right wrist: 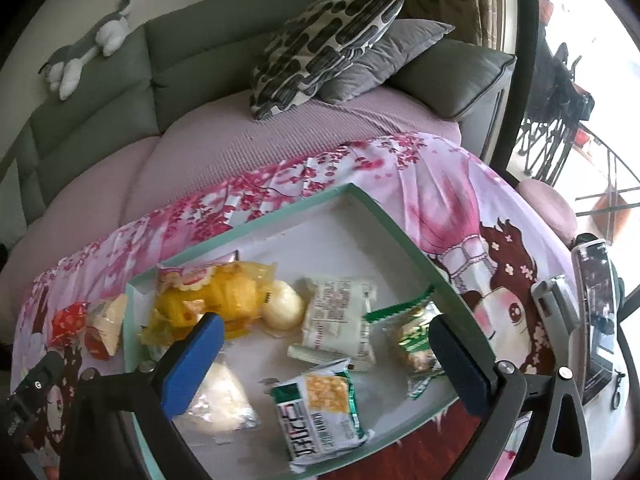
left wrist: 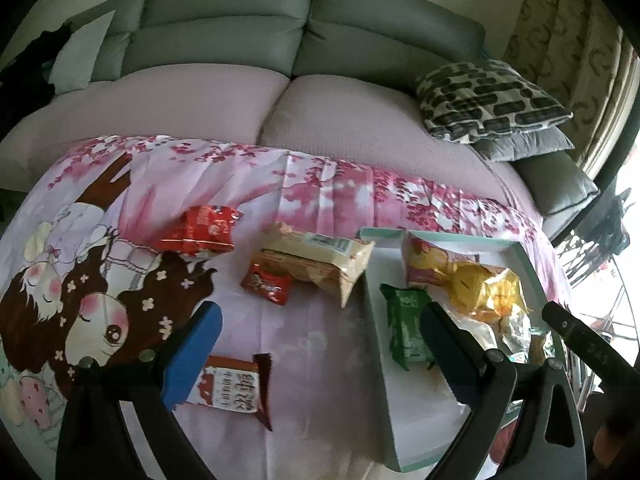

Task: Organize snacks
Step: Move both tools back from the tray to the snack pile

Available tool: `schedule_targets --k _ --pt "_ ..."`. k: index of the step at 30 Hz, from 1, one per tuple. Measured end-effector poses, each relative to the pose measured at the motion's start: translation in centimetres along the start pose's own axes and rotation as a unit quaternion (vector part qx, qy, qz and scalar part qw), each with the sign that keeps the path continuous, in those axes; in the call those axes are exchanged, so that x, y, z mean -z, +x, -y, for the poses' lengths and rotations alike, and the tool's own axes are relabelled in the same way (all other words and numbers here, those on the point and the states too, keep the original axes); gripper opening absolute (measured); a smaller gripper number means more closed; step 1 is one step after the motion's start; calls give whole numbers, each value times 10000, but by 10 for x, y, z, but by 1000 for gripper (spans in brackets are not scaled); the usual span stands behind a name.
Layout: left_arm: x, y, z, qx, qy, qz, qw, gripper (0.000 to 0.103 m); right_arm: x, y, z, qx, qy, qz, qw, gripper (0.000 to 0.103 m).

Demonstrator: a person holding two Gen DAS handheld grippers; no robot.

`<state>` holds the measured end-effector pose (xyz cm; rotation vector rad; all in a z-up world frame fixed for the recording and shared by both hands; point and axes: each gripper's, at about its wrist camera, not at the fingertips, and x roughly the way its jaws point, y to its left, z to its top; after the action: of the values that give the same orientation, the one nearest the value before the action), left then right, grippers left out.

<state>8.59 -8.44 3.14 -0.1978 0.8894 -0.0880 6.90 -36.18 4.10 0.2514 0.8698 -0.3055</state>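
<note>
Left claw (left wrist: 320,344) open, brown packet (left wrist: 230,388) upright

Left tool (left wrist: 320,344) spread wide over bare cloth (left wrist: 320,360), brown-white packet (left wrist: 230,386) just beside its left finger, box rim (left wrist: 376,360) under its right finger, box floor (right wrist: 344,240) open at far corner, packets crowding the near half

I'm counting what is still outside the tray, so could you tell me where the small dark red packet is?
In the left wrist view the small red packet lies on the cloth, left of the tray, touching the beige pack.
</note>
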Motion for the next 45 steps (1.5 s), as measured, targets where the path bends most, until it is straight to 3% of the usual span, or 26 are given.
schedule_targets --k 6,14,23,33,45 --pt "-4 -1 -23 -247 -137 -84 9996 99 3 -2 -23 78 -258 -37 9996 103" --pt "-11 -14 -66 -821 -281 -44 9962 99 8 -14 -55 -422 -375 -2 9984 103" --pt "-15 -35 -130 -1575 -485 -70 9863 99 19 -21 -102 -899 -697 -74 9935 103" --pt "-2 -42 -178 -1767 -897 -355 9795 99 48 -18 -161 -1388 -1199 -375 9823 103" --pt "12 -8 -175 -1466 -788 -930 9817 99 78 -4 -204 -1524 -1646 -725 9718 103"
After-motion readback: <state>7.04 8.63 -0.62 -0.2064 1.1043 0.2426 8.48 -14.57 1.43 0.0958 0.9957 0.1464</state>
